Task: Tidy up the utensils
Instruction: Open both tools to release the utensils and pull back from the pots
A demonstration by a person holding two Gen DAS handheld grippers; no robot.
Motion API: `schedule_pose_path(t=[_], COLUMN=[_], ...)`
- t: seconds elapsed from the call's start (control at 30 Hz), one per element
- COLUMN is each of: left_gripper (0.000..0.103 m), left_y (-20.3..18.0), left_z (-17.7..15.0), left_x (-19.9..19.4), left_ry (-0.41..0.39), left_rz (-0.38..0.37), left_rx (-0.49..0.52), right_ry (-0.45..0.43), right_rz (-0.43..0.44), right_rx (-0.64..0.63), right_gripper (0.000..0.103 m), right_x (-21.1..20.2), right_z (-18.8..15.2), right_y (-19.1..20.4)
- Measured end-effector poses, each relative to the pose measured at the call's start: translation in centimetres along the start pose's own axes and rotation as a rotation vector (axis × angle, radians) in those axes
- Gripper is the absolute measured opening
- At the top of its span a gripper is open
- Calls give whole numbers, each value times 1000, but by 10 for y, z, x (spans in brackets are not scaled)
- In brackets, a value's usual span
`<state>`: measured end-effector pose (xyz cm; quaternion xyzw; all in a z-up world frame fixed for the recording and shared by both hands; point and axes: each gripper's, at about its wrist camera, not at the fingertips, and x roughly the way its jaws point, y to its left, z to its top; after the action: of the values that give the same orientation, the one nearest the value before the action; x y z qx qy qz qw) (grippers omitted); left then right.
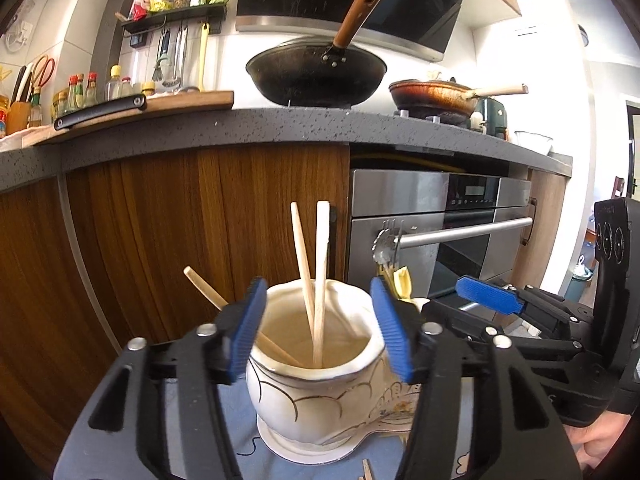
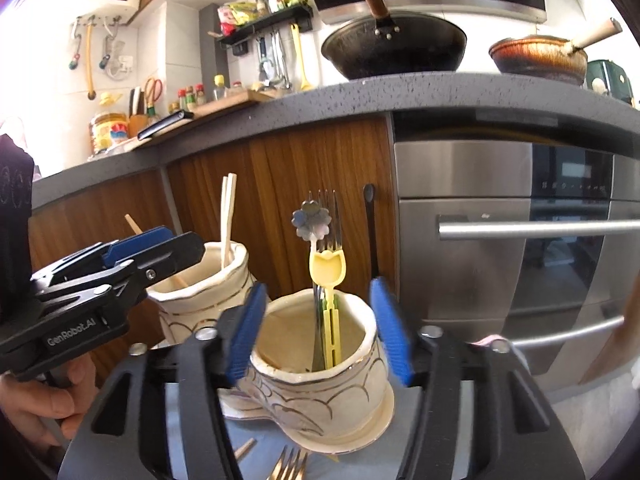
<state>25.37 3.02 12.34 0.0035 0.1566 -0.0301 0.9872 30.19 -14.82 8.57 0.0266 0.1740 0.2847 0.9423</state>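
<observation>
In the left wrist view a cream cup with gold lines (image 1: 320,380) stands on a blue cloth (image 1: 236,424) and holds three wooden chopsticks (image 1: 318,280). My left gripper (image 1: 320,328) is open, its blue pads on either side of the rim and nothing between them. In the right wrist view a second, matching cup (image 2: 320,380) holds a yellow tulip-topped fork (image 2: 327,276), a metal fork (image 2: 330,216) and a flower-topped utensil (image 2: 311,220). My right gripper (image 2: 318,328) is open around that cup's rim. A gold fork (image 2: 288,466) and a chopstick end (image 2: 244,448) lie on the cloth.
Behind the cups are wooden cabinet doors (image 1: 180,220) and a steel oven (image 2: 520,240) with a bar handle. The grey counter (image 1: 300,124) above carries a black wok (image 1: 316,72), a brown pan (image 1: 436,96), a cutting board and bottles. A hand (image 2: 40,400) holds each gripper.
</observation>
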Motion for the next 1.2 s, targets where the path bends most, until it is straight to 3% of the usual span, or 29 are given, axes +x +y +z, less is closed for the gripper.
schedule_pose_path(t=[0.23,0.4,0.53,0.87,1.03,1.2], left_gripper=[80,98,98,98,98,97], left_y=[1,-2,1,7,16,21], left_z=[3,1,-1,-18,-36,-54], left_x=[-29,-51,-65,-78,-82,-77], left_ry=[-90,-152,-192,-191,-134,-26], left_rz=[-28,-46,-47,-13,-13,-6], left_rx=[1,15,9,29,13,-4], right_ry=[-37,-50,-48,-14,0,47], right_rz=[-52,-69,-70,-60,-57,-20], right_rx=[-12,-18,-22,-67,-15,86], right_gripper=[89,97,98,98,98,98], right_x=[-16,-26,-31,-38,-43,-42], right_z=[-5,-9,-11,-19,-17,-16], right_y=[-2,-4,-6,0,-6,-18])
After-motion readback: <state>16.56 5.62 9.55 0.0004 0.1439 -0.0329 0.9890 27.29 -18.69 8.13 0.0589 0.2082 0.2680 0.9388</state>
